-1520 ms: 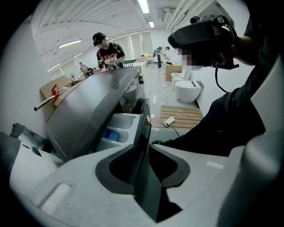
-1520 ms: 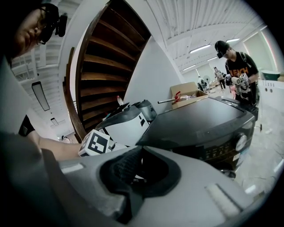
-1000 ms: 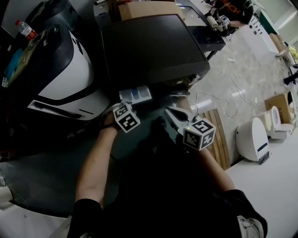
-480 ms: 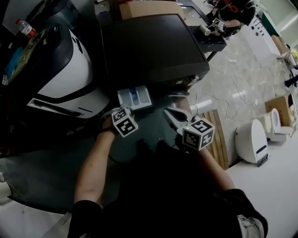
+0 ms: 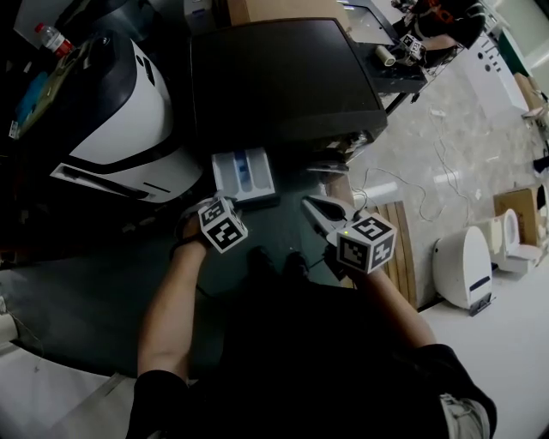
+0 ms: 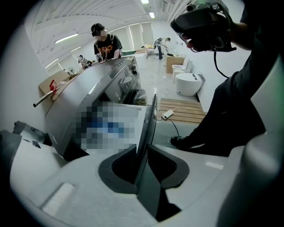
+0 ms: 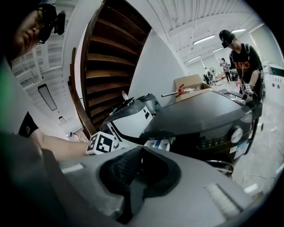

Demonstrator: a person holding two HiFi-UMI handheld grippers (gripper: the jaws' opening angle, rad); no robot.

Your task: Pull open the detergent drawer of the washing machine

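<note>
The dark washing machine (image 5: 274,77) stands ahead. Its white detergent drawer (image 5: 243,171), with blue compartments, sticks out of the front. My left gripper (image 5: 230,206) points steeply down at the drawer's near end. In the left gripper view the drawer's thin dark front panel (image 6: 150,119) stands edge-on between the pads of the left gripper (image 6: 143,146); the jaws are opening slightly, pads still on the panel. My right gripper (image 5: 313,208) hangs to the right of the drawer, shut and empty. The right gripper (image 7: 141,150) faces the washing machine (image 7: 208,115) and the drawer (image 7: 159,144).
A white-and-black appliance (image 5: 120,111) stands left of the washer, with a bottle (image 5: 50,36) behind it. A cardboard box (image 5: 274,10) lies beyond. A wooden pallet (image 5: 403,249), cables and a white toilet (image 5: 463,257) are on the right. My shoes (image 5: 274,261) stand below the drawer.
The drawer has slid further out of the washer. My left gripper has come back toward me with it. The right gripper has shifted only slightly.
</note>
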